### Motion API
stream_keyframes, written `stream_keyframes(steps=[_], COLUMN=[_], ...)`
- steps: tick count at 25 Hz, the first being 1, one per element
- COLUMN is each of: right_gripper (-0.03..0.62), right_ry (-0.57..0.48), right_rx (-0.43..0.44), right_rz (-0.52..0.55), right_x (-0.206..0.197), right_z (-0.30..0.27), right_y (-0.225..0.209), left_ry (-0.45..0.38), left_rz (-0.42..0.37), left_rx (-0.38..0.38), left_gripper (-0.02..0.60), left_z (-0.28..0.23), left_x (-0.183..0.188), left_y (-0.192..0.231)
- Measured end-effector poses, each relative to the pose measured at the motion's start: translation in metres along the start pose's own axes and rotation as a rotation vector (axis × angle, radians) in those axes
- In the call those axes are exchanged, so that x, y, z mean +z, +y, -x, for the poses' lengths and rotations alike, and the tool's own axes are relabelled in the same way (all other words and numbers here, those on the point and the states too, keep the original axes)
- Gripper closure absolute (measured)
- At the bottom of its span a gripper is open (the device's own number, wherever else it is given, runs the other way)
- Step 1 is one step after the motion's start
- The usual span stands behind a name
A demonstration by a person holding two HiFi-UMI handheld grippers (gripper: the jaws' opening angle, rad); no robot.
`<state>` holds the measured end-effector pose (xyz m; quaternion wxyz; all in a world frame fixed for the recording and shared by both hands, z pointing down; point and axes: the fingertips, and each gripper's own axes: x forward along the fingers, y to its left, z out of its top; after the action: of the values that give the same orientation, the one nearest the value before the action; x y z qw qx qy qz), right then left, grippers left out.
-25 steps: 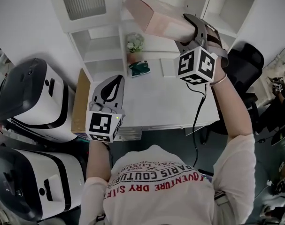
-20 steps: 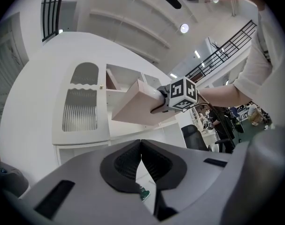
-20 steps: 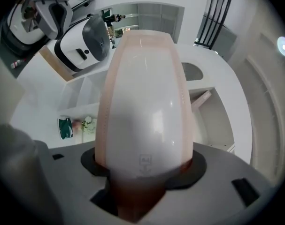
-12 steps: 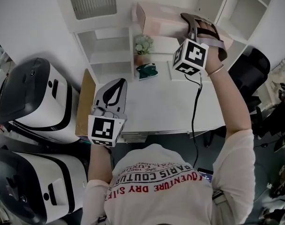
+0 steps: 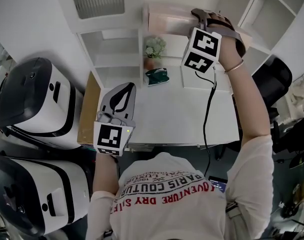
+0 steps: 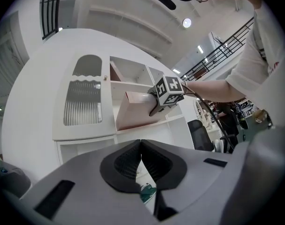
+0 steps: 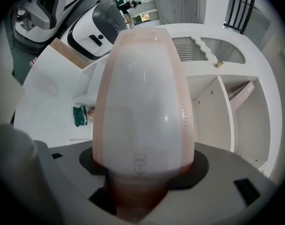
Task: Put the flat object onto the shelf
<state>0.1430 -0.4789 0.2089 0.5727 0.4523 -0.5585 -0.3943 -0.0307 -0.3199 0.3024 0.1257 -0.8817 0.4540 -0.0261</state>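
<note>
A white tabletop (image 5: 172,109) backs onto a white shelf unit (image 5: 116,59). A potted plant (image 5: 153,51) and a green packet (image 5: 157,75) stand near the back edge, and the middle and front are bare. White machines (image 5: 31,104) crowd the left edge and an office chair (image 5: 272,79) stands off the right.

The right gripper (image 5: 214,21) grasps the pink flat box (image 5: 167,23) at an open upper compartment. Its jaws have just been opening, with the box between them. The left gripper (image 5: 119,98), clenched and empty, hovers over the left edge.
</note>
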Motion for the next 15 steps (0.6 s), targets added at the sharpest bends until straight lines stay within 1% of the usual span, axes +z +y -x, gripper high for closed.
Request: stream_keyframes(steps=[2,6,10,12,15], right_gripper=[0.258,0.209,0.194,0.184,0.171], right_ry=[-0.016,-0.033,-0.041,-0.046,-0.07], right_rx=[0.028,0.094,0.143,0.152,0.178], right_rz=[-0.007,-0.061,-0.052,-0.053,-0.08], right_x=[-0.002,0.0,0.002,0.002,0.006], right_z=[-0.007,-0.029,-0.051,-0.062,-0.079], right_y=[0.004,0.01,0.019,0.019,0.021], left_ry=[0.005,0.018,0.028,0.037,0.051], left_rz=[0.0,0.001,0.007,0.007,0.008], left_rx=[0.005,0.028,0.054,0.064,0.079], left_gripper=[0.568,0.568,0.568,0.568,0.568], left_z=[-0.006,-0.017,-0.027,-0.032,-0.038], left_x=[-0.001,-0.005,-0.011,-0.015,-0.021], left_y=[0.0,0.007,0.01,0.012,0.014])
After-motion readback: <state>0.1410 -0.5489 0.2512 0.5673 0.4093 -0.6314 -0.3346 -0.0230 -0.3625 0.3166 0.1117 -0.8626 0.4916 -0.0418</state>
